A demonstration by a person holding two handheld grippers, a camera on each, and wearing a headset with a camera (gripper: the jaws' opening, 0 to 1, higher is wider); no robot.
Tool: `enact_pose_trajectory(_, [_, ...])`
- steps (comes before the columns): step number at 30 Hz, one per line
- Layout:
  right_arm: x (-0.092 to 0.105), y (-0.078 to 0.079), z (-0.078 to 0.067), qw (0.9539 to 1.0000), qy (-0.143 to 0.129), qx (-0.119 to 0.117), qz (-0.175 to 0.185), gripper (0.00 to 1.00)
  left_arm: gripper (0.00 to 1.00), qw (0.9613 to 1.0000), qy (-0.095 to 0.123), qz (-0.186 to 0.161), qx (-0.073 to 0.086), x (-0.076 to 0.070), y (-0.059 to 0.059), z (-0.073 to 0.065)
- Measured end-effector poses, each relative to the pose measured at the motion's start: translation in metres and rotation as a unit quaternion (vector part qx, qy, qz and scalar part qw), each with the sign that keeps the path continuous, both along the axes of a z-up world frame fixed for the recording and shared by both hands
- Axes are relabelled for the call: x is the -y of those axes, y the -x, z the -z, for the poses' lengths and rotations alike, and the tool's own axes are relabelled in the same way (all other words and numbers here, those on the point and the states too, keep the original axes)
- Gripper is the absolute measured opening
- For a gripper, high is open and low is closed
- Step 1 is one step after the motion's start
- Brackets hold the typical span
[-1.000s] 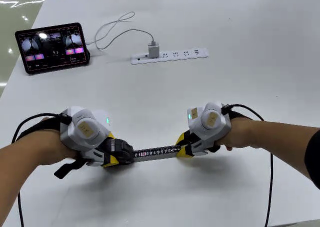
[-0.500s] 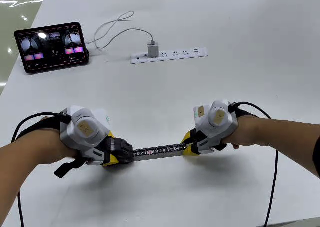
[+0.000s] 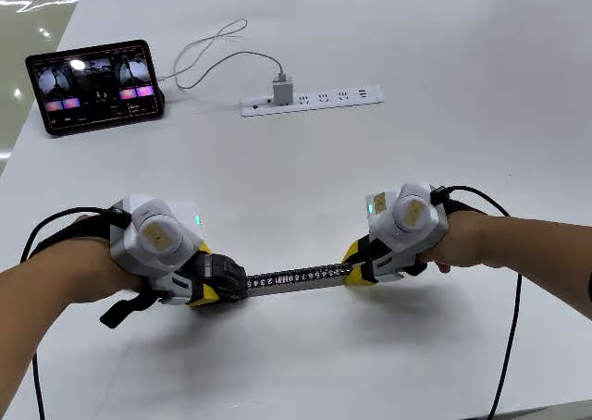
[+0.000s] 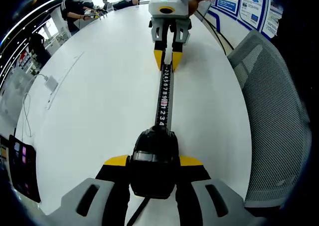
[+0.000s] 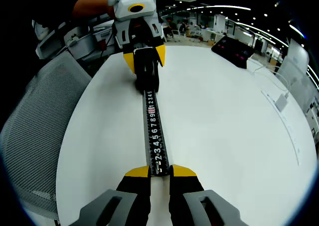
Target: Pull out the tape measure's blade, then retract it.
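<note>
The left gripper (image 3: 205, 286) has its jaws clamped around the black case of the tape measure (image 3: 222, 277), down near the front edge of the white table (image 3: 416, 68). The blade (image 3: 298, 277) stretches straight across to the right gripper (image 3: 355, 270), whose jaws are pinched narrow on its tip. A tablet (image 3: 95, 85) sits by the left edge, and a power strip (image 3: 313, 100) lies farther back, toward the middle.

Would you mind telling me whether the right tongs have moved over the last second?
Yes. Against the power strip, the right tongs have slid rightward, away from the tape measure case, drawing out more blade.
</note>
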State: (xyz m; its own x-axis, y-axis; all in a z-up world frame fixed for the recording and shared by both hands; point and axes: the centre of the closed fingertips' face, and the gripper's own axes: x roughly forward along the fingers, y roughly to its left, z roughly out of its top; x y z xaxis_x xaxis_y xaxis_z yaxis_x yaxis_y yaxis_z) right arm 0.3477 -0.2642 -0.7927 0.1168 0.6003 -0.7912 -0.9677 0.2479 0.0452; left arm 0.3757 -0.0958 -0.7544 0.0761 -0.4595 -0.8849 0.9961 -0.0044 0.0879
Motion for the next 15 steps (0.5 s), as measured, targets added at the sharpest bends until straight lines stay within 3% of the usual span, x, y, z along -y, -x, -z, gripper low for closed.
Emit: enact_pose_trajectory(15, [0.012, 0.002, -0.001, 1.0, 0.005, 0.0, 0.004, 0.09, 0.3, 1.0, 0.0, -0.001, 0.001, 0.0, 0.0, 0.0])
